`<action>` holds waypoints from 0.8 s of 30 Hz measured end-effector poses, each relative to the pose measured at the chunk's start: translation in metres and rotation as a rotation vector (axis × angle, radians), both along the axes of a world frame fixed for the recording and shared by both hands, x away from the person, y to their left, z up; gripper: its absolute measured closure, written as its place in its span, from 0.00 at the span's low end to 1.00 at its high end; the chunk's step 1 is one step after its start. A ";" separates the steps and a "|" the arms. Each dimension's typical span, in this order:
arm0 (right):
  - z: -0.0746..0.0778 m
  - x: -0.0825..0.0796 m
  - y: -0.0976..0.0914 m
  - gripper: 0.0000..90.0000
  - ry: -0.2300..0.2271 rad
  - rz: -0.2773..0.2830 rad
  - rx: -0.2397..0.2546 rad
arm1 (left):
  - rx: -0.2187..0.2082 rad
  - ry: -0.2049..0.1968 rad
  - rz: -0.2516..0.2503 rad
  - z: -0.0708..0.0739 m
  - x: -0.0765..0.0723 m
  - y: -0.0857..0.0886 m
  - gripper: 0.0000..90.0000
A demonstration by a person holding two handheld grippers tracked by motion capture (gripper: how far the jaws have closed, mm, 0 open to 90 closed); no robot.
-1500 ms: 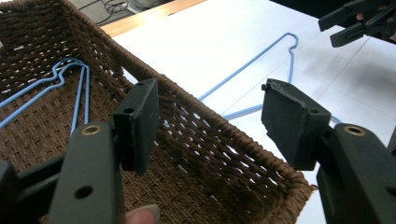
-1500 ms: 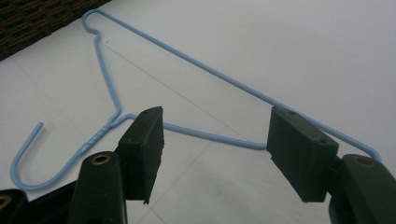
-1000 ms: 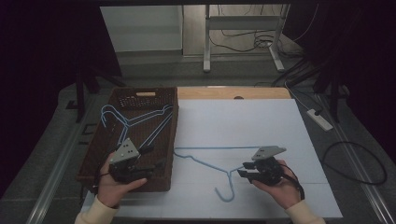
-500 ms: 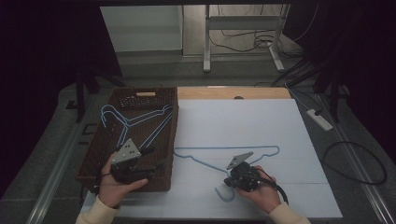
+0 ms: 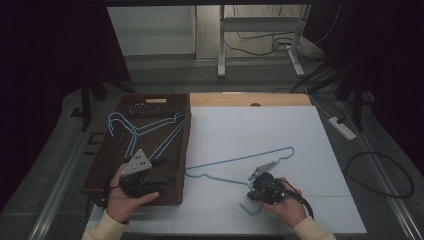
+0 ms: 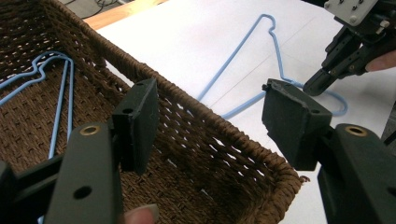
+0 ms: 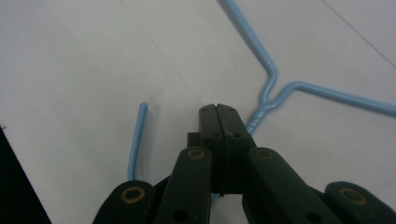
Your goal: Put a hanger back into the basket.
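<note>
Count: three blue wire hangers total, one wicker basket, two grippers.

One loose hanger (image 5: 235,162) lies flat on the white table sheet (image 5: 300,130), just right of the basket, hook end toward the person. In the right gripper view its neck twist (image 7: 266,100) sits just beyond the jaw tips and the hook (image 7: 137,140) curves round to the left of them.

Right gripper (image 5: 260,185): down at the hanger's hook end, low over the sheet. Jaws have just been closing and now sit pressed together, pads face to face with no gap. The hook wire passes under the jaws, where it's hidden, so I can't tell whether they pinch it. The left gripper view shows the same tips (image 6: 314,86) right at the hook loop.

Left gripper (image 5: 145,175): over the near right part of the basket (image 5: 100,170), jaws spread wide, nothing between the pads. In its own view the jaws straddle the basket's woven rim (image 6: 205,107) without touching it.

Two more hangers (image 5: 142,131) lie stacked in the basket, overlapping, at the far half. Hooks point to the far-left corner.
</note>
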State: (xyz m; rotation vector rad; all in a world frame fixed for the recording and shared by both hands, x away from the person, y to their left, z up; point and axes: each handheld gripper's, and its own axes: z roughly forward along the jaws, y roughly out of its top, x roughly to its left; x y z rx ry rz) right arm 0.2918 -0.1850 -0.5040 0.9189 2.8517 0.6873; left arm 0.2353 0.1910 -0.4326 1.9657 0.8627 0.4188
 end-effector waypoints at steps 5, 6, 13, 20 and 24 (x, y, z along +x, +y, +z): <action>0.002 0.006 -0.013 1.00 -0.008 -0.061 -0.029 | 0.000 -0.001 0.002 0.000 0.000 0.001 0.41; 0.003 0.007 -0.017 1.00 -0.010 -0.074 -0.035 | 0.000 -0.002 0.003 0.000 0.000 0.001 0.41; 0.004 0.012 -0.031 1.00 -0.014 -0.108 -0.043 | 0.004 0.000 0.000 0.000 0.000 0.000 0.41; 0.004 0.016 -0.043 1.00 -0.018 -0.115 -0.023 | 0.004 -0.002 0.000 0.001 -0.001 0.000 0.41; 0.014 0.015 -0.051 0.97 -0.046 -0.116 0.028 | 0.006 -0.003 -0.001 0.001 -0.001 0.000 0.41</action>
